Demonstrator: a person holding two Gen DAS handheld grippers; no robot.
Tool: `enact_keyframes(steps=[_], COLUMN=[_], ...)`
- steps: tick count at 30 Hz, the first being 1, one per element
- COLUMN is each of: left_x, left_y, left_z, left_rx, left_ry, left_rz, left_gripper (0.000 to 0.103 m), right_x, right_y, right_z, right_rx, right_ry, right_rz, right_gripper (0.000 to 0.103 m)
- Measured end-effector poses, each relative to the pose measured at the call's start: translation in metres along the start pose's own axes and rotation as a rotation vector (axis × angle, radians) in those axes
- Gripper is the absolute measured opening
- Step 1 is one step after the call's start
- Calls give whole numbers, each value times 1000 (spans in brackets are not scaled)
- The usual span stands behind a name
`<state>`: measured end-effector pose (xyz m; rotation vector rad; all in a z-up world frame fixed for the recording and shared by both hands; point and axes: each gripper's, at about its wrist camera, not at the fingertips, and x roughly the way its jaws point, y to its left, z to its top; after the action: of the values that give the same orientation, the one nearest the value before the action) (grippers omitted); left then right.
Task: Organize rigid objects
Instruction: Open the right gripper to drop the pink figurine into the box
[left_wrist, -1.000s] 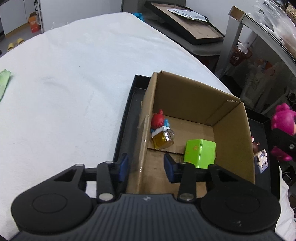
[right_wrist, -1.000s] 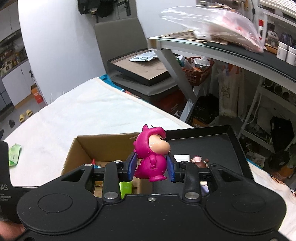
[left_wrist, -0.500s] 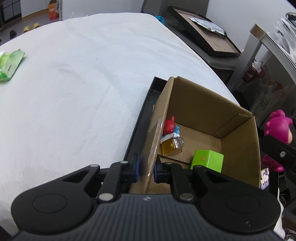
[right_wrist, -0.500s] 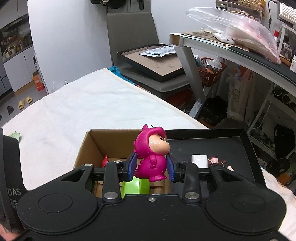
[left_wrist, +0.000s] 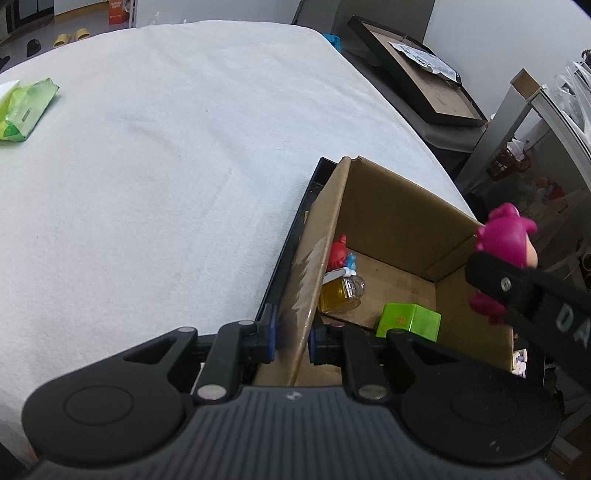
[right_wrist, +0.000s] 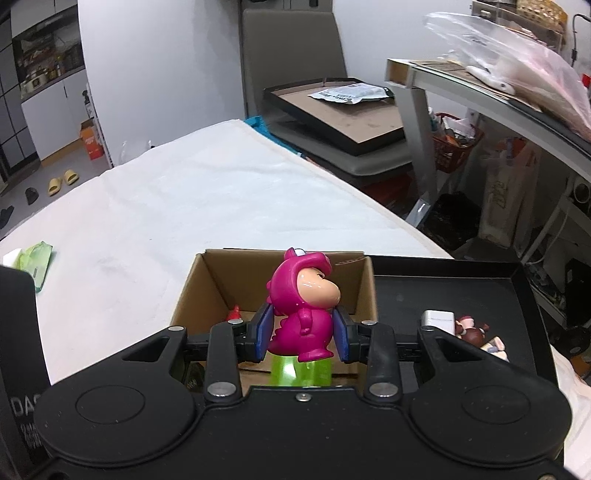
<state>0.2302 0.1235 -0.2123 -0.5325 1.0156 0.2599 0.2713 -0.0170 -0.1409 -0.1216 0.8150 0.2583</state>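
A: Why is the left claw (left_wrist: 291, 338) pinched onto the near wall of the cardboard box (left_wrist: 388, 206)?

B: To steady it, I'd judge. Its two pads are clamped together on that wall, one outside, one inside, so the box should not slide on the black tray (right_wrist: 480, 291) while something goes in.

A: And the right claw (right_wrist: 302, 332)?

B: Clamped on the pink figurine (right_wrist: 304, 306), gripped at the body with the head standing free above the pads. It hangs over the box's open top, above the green cube (left_wrist: 408, 319).

A: What's already inside?

B: The green cube, a yellow bottle (left_wrist: 340, 295) and a small red toy (left_wrist: 337, 253), all toward the left wall. The floor at the far right corner looks bare, so that's likely the easiest spot for a drop.

A: Any edges to mind?

B: The box's right wall stands close beside the figurine in the left view. Outside it, a white block (right_wrist: 437, 319) and a small doll (right_wrist: 476, 330) lie on the tray. The bench (left_wrist: 147, 166) is wide and open to the left.
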Motion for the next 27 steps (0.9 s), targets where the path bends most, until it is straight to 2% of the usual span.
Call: enact_keyframes(steps=[5,7,11,16,18,27], left_x=[0,1,0,0,0,0], left_y=[3,2,1,-2,-3,-16], left_z=[3,3,3,3,3,1], left_rx=[-1,-2,-1,15,25,81], left_ry=[3,6,8,7,7,14], left_rz=[-3,-3,0,4,3,36], left_gripper=[16,16,16,16,16,17], right_x=[9,10,7,-2,-7,-15], right_y=[1,1,-2,-9,-14,-43], right_z=[7,8,5,0,-2,-7], right_rx=[15,23,28,20,23,52], right_ry=[17,19,20,5,-8,-15], right_rz=[24,20,9,-10,-13,-35], right_gripper=[36,46,50,65,69,74])
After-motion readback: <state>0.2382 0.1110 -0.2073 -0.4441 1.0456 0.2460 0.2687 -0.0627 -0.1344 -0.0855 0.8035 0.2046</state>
